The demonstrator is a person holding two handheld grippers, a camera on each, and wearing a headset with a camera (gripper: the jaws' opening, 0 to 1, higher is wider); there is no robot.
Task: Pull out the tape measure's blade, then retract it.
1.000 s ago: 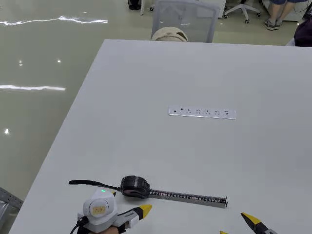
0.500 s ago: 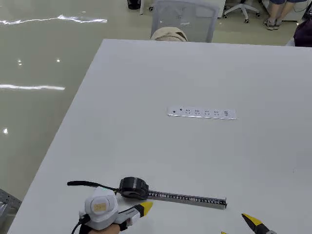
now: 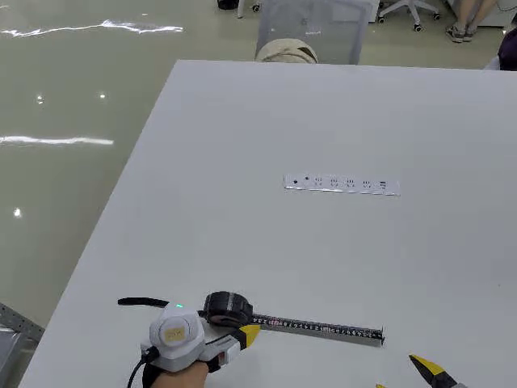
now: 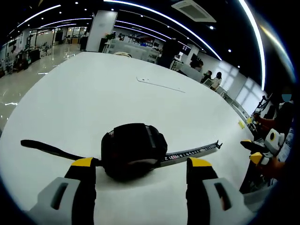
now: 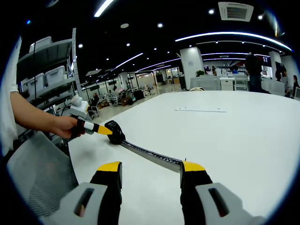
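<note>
There's the tape measure, near the table's front edge: a round, matte black case, a thin black strap trailing off one side, and the narrow dark blade with fine markings lying flat and straight out the other. The left gripper has its yellow-tipped jaws spread wide with the case between them; whether they touch it, I can't tell. The right gripper is spread too, the blade's end just ahead of the gap. The table is smooth and white, with a flat white power strip well beyond.
</note>
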